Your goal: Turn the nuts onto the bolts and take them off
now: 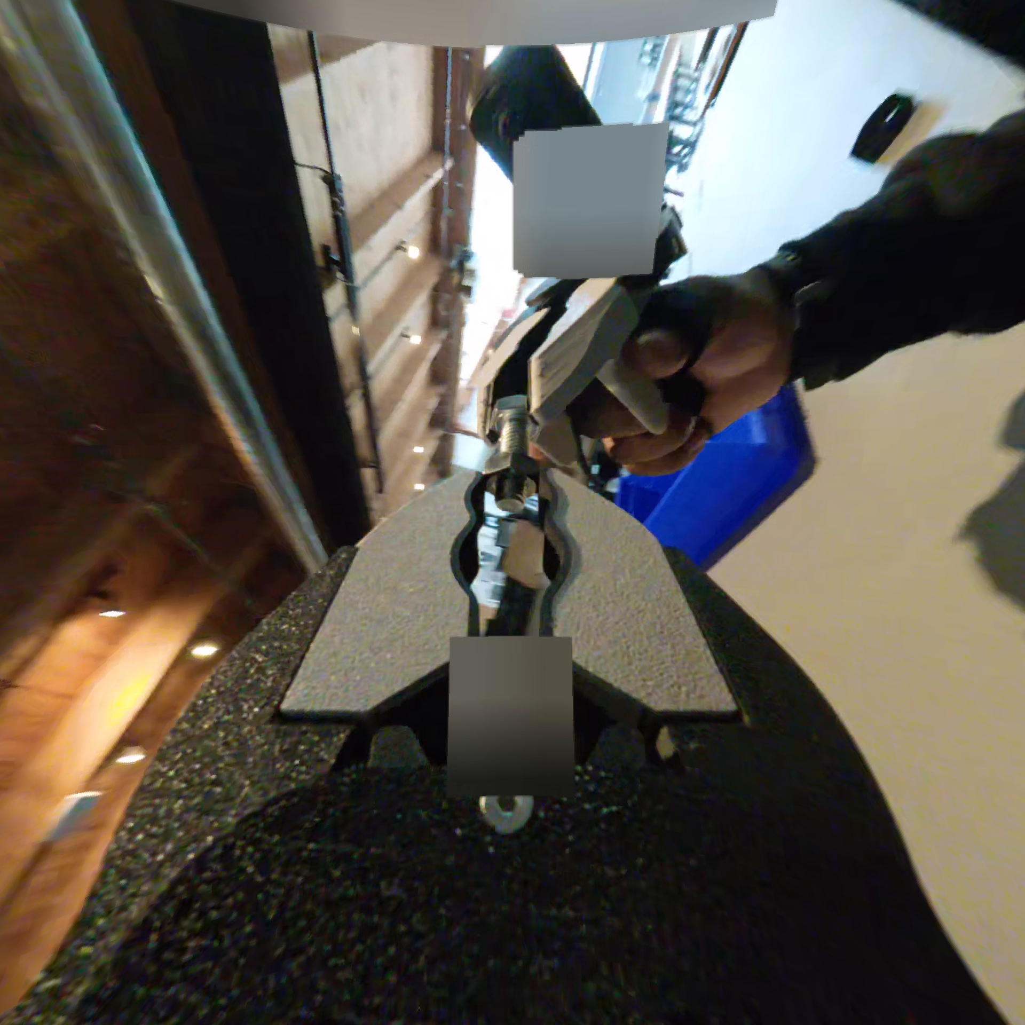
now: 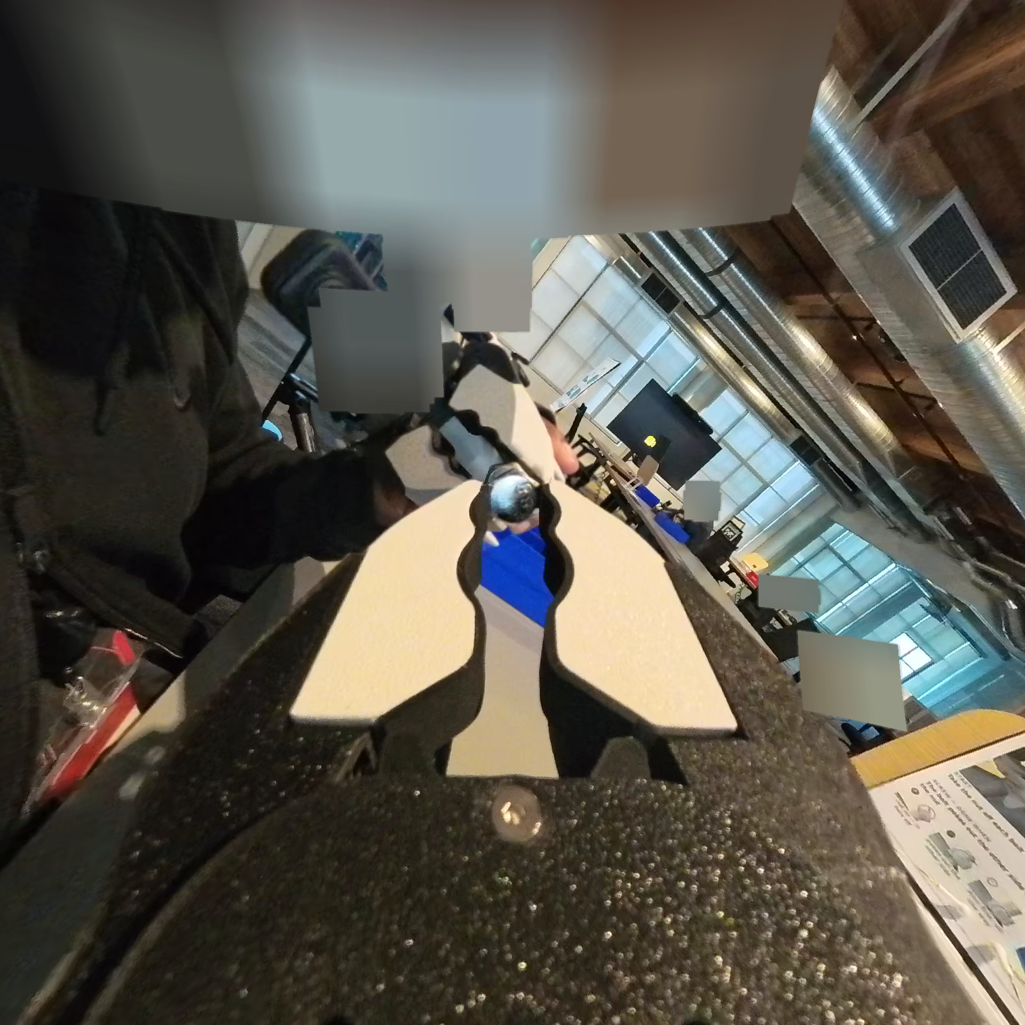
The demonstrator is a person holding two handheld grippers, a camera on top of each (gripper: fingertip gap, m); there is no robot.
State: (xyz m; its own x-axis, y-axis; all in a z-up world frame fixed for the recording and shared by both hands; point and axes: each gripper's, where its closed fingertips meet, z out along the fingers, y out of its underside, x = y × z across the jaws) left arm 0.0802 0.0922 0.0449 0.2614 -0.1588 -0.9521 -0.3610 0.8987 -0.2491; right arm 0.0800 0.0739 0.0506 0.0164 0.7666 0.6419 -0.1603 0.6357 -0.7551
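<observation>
- Two grippers, one bolt (image 1: pixel 511 444) between them, all held up in the air well above the table (image 1: pixel 865 638).
- Your left gripper (image 1: pixel 509 488) has its grey fingers (image 1: pixel 410 588) pinched in on the nut (image 1: pixel 507 465), right at the tips. The threaded end of the bolt pokes through toward that camera.
- Your right gripper (image 2: pixel 513 499) is clamped on the bolt head (image 2: pixel 510 496). From its own camera you're looking nearly straight at the shiny round top of the head, sitting in the notch at the very tips.
- In the left wrist view the right gripper shows farther off, coming in from above with your hand (image 1: pixel 693 382) wrapped around the handle, dark sleeve behind it. The bolt shank runs from that gripper's tips down into yours, tilted a little.
- In the right wrist view the left gripper (image 2: pixel 488 438) sits just past the bolt head, its wavy jaw edges close together around the shank side.
- Blue bin (image 1: pixel 726 482) sits on the table below and behind the bolt. You can also catch it through the gap between the right fingers (image 2: pixel 399 621).
- A printed sheet (image 2: pixel 959 865) lies on the table at the lower right of the right wrist view.
</observation>
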